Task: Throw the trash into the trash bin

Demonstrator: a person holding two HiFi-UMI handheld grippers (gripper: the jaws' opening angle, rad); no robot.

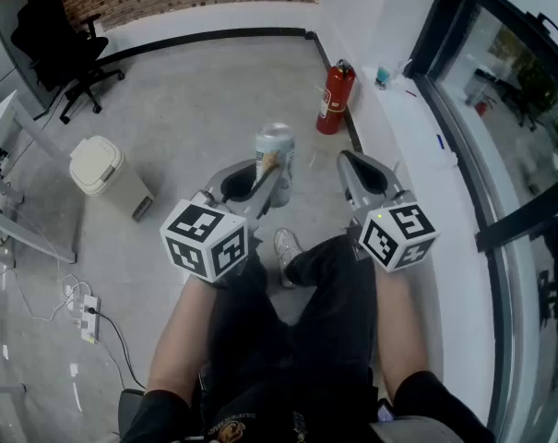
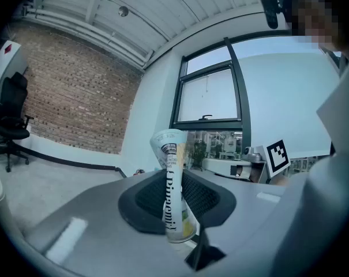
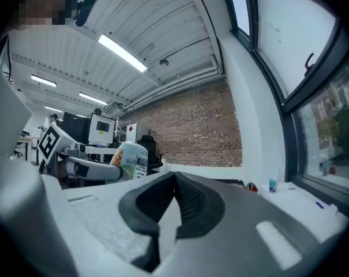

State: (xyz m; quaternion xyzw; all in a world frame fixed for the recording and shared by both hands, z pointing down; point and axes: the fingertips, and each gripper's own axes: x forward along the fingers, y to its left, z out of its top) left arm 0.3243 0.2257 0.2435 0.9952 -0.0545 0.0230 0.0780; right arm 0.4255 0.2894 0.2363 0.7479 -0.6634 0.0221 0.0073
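White printed can (image 1: 275, 151) sits clamped in the left gripper (image 1: 266, 185) in the head view, well apart from the beige trash bin (image 1: 108, 172). Left gripper view: jaws pinch its sides. Right gripper view: right gripper (image 3: 175, 180) closed, empty.

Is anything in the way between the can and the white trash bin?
Nothing visible is. The left gripper holds the can in its fingers, and only bare floor lies between it and the trash bin off to the left. The bin's lid looks shut, though.
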